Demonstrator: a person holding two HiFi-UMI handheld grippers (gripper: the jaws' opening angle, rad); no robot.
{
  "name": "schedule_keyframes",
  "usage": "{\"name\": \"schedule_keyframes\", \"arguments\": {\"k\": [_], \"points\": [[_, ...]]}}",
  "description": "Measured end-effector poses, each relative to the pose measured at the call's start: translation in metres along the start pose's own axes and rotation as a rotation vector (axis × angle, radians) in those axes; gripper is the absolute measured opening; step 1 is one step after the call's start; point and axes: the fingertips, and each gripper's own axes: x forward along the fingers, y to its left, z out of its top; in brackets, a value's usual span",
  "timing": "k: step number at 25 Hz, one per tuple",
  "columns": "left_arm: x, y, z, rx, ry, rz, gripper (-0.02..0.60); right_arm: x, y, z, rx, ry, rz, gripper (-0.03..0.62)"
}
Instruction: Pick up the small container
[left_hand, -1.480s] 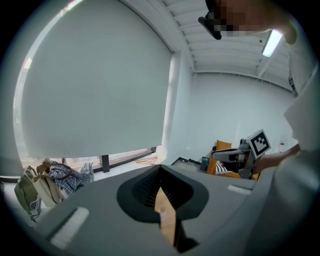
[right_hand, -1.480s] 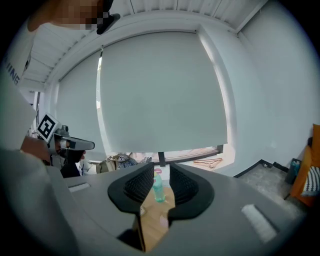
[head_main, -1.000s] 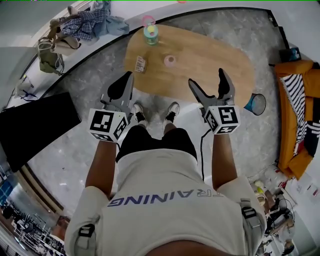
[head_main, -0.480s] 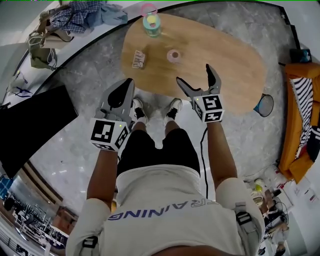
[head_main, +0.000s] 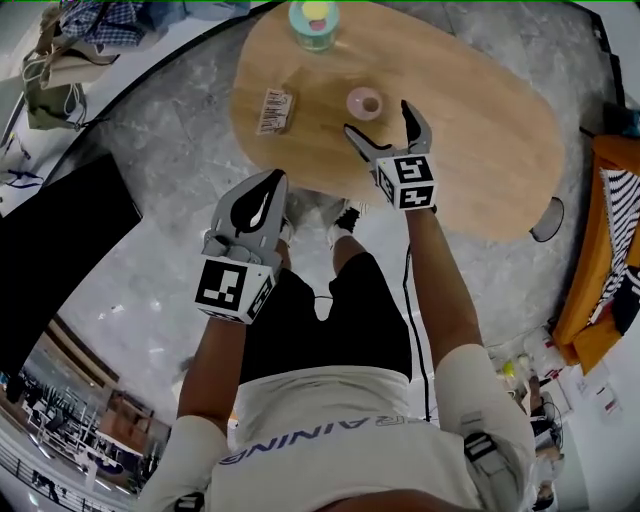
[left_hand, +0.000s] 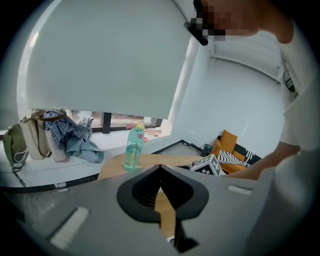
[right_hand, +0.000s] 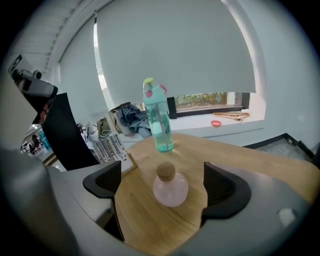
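Note:
The small container (head_main: 364, 102) is a round pink flask with a cork stopper (right_hand: 170, 185), standing upright on the oval wooden table (head_main: 470, 120). My right gripper (head_main: 385, 125) is open just short of it, a jaw to each side (right_hand: 162, 187), with nothing touching. My left gripper (head_main: 262, 195) is shut with nothing in it, held off the table's near edge above the floor (left_hand: 161, 192).
A tall teal water bottle (head_main: 312, 22) (right_hand: 159, 122) stands at the table's far edge. A striped card packet (head_main: 273, 110) lies left of the flask. Clothes and bags (left_hand: 55, 135) sit on the window ledge; an orange sofa (head_main: 610, 230) is to the right.
My right gripper has moved forward over the table until its open jaws flank the pink flask. The left gripper stayed shut and low.

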Motion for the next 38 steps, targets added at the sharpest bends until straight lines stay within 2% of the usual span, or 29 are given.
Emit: {"name": "schedule_keyframes", "arguments": {"k": [3,5,9,16,21,24,29,34,38], "points": [[0.016,0.009,-0.013,0.016,0.013,-0.002,0.000,0.037,-0.011,-0.021,-0.011,0.032,-0.002,0.532],[0.022,0.013,-0.020,0.037,0.055,-0.012,0.000,0.056,-0.017,-0.030,-0.024,0.054,-0.010,0.532],[0.021,0.027,-0.031,0.023,0.084,-0.002,0.000,0.084,-0.015,-0.044,-0.037,0.083,-0.007,0.526],[0.029,0.033,-0.052,-0.004,0.122,-0.008,0.000,0.105,-0.015,-0.047,-0.077,0.070,-0.016,0.506],[0.030,0.039,-0.060,-0.016,0.135,-0.007,0.000,0.113,-0.017,-0.051,-0.134,0.098,-0.088,0.455],[0.027,0.043,-0.063,-0.020,0.141,-0.005,0.000,0.116,-0.015,-0.053,-0.127,0.127,-0.091,0.454],[0.022,0.041,-0.064,-0.018,0.139,-0.005,0.000,0.115,-0.017,-0.053,-0.112,0.140,-0.072,0.431],[0.012,0.042,-0.062,-0.027,0.132,-0.004,0.000,0.097,-0.013,-0.039,-0.109,0.090,-0.051,0.430],[0.006,0.046,-0.047,-0.018,0.037,0.017,0.000,0.071,-0.008,-0.023,-0.098,0.050,-0.047,0.428]]}}
